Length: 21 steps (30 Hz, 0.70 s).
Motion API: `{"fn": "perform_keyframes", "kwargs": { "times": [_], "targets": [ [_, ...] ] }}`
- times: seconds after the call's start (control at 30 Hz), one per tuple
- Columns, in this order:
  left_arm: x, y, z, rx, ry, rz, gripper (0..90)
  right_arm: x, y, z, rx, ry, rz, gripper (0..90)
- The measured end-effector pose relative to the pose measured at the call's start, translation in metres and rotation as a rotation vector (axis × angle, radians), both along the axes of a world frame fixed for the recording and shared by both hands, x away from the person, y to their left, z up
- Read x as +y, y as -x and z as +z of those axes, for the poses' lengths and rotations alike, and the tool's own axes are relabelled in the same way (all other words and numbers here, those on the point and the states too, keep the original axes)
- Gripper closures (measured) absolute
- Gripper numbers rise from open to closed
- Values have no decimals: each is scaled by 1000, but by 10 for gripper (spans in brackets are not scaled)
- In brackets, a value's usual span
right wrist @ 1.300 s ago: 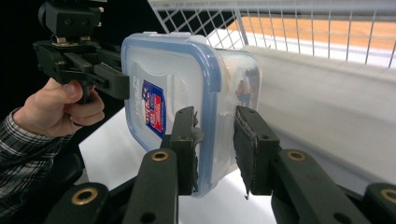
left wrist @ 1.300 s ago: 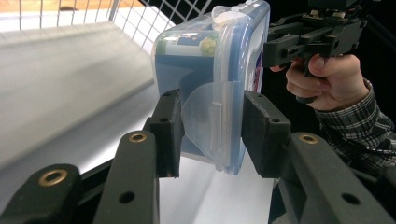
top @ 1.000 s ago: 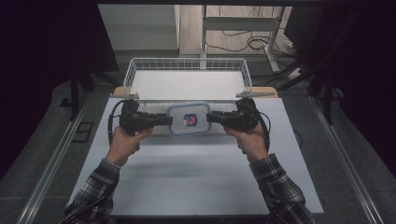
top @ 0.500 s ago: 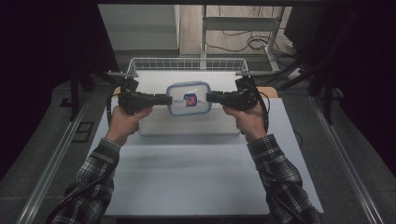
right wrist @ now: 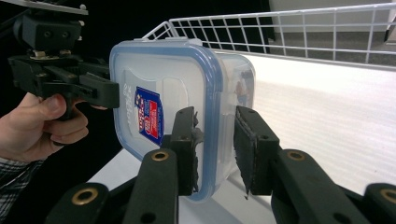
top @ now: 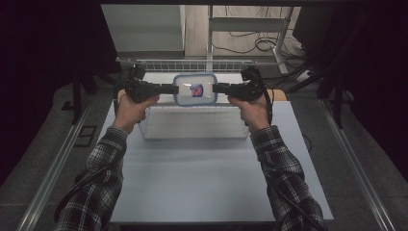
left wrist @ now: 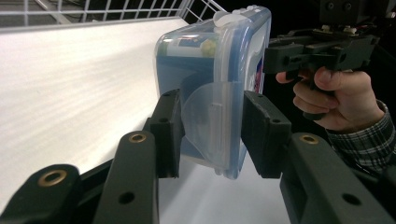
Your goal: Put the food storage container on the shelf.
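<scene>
Hands are holding a clear plastic container (top: 195, 89) aloft between two grippers, above the wire basket (top: 192, 122) that is sitting on the white counter (top: 192, 178); the left gripper (top: 169, 88) is gripping the container's left end and the right gripper (top: 217, 88) is gripping its right end, so the box is hanging level between them in the high view; the container is carrying a blue-rimmed lid (right wrist: 187, 46) with a red and blue label (right wrist: 148, 116) on its top face.

In the left gripper view the left gripper (left wrist: 212, 133) is pinching the container (left wrist: 210, 84) by its end, with the jaws closed to the thickness of the lid's edge and a clear latch flap (left wrist: 205, 126) sitting between them; the other hand (left wrist: 336, 100) is showing beyond, wrapped round the right gripper's handle, with a plaid sleeve (left wrist: 364, 140) at the wrist.

In the right gripper view the right gripper (right wrist: 215, 149) is clamping the container (right wrist: 182, 116) at its near end, the jaws pressing on either side of the blue rim; the left hand (right wrist: 42, 126) is curling round the far gripper's handle; the white mesh wall of the basket (right wrist: 303, 32) is rising behind, with its pale floor below the box.

Plaid sleeves (top: 98, 178) are reaching in from the near edge of the counter.
</scene>
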<state>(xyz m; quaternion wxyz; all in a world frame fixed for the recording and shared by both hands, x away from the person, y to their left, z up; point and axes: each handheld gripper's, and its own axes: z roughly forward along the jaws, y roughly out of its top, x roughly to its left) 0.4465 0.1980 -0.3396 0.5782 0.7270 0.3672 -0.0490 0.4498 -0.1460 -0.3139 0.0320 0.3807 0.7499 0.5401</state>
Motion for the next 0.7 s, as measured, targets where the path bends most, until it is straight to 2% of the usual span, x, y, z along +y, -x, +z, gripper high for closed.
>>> {"fn": "perform_keyframes", "kwargs": {
  "times": [0.13,0.27,0.47,0.7],
  "targets": [
    [-3,-7,-1,12,-15,16,594,0,-8,-2,6,2,-14,692],
    [-2,-11,-3,18,-5,17,589,1,-12,-3,9,1,-17,691],
    [-5,-11,-4,-13,-15,50,568,3,-14,-5,12,10,-23,664],
    [-6,-13,-9,-14,-15,67,515,6,-17,-11,22,4,-32,646]
  ]
}}
